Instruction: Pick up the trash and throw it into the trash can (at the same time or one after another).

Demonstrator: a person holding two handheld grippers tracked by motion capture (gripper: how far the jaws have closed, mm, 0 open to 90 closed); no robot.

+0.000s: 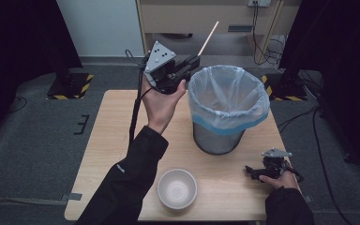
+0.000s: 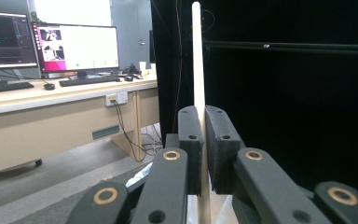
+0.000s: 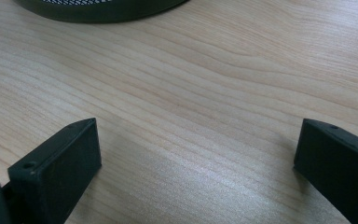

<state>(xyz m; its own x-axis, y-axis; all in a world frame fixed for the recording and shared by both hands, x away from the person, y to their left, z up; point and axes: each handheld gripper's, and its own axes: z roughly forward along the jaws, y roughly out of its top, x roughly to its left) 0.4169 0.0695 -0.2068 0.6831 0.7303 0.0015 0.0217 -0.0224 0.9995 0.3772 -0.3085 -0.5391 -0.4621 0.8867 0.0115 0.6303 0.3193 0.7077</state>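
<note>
Nearest, at the lower middle of the high view, we note a white bowl [image 1: 177,188] on the tabletop [image 1: 108,154]. At lower right our right gripper [image 1: 251,172] rests low on the wood, jaws spread wide with nothing between them. In the middle stands a mesh bin [image 1: 217,137] lined with a clear bag [image 1: 228,96]. Beyond, at upper centre, our left gripper [image 1: 194,62] is raised beside the bin's rim, jaws clamped on a thin pale stick [image 1: 208,38] that slants toward the upper right.
</note>
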